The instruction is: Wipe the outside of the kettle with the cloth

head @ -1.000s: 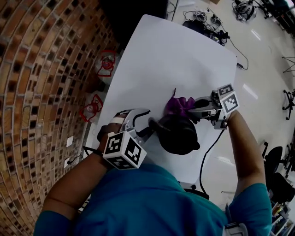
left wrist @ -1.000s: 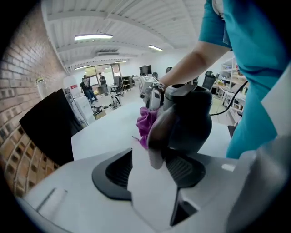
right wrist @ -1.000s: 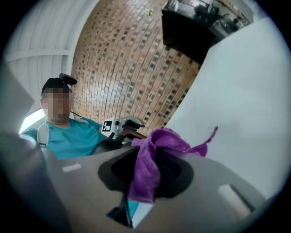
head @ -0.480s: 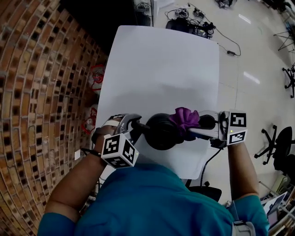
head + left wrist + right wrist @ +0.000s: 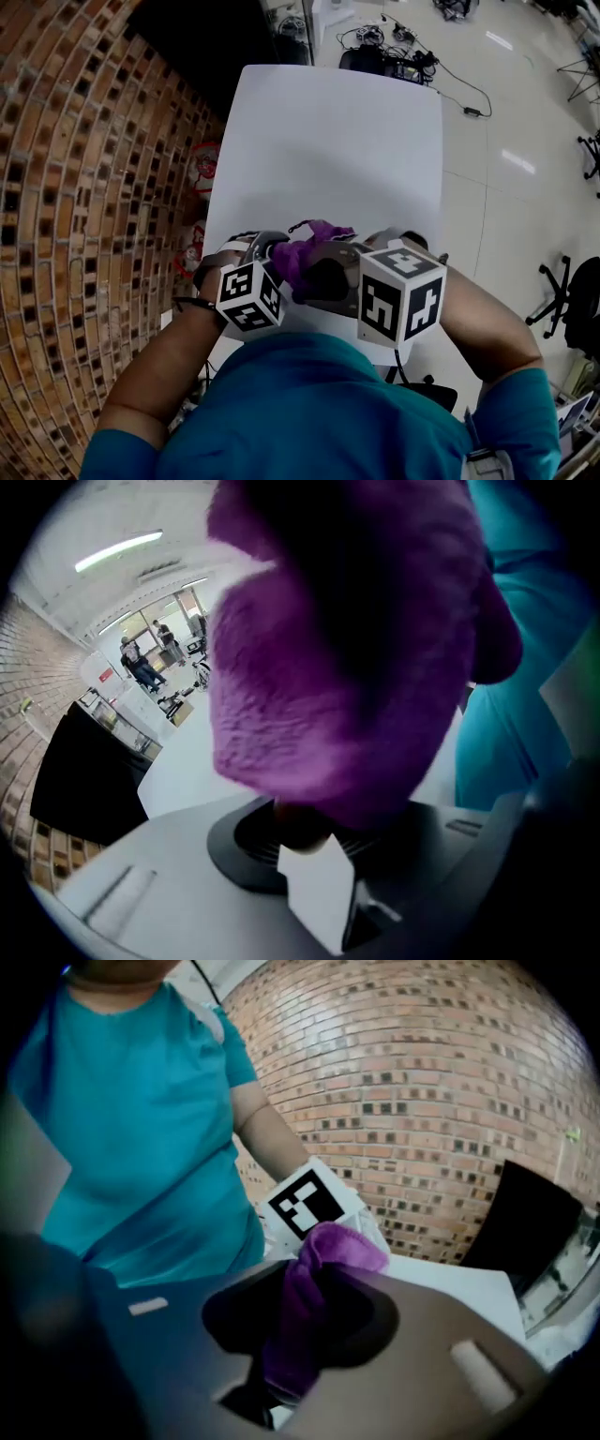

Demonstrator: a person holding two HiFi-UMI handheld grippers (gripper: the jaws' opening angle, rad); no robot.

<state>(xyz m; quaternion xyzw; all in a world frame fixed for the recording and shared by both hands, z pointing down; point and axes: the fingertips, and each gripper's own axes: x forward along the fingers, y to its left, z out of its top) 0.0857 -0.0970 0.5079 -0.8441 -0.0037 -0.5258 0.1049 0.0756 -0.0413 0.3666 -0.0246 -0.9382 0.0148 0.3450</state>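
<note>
My right tongs (image 5: 281, 1372) are pinched on the fluffy purple cloth (image 5: 307, 251). It's draped over the rounded, glossy black kettle (image 5: 330, 279) sitting between both tongs. Left tongs (image 5: 305, 841) are half-closed, gripping its handle I think. It looks slick, so wiping hard could twist it loose onto the counter (image 5: 328, 141).

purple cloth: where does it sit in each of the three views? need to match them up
Head view: purple cloth low centre, against the dark kettle.
Left gripper view: fills the upper centre, very close and blurred.
Right gripper view: lower centre, held in the right gripper.
Shared landmark: the person's teal shirt, in all three.
</note>
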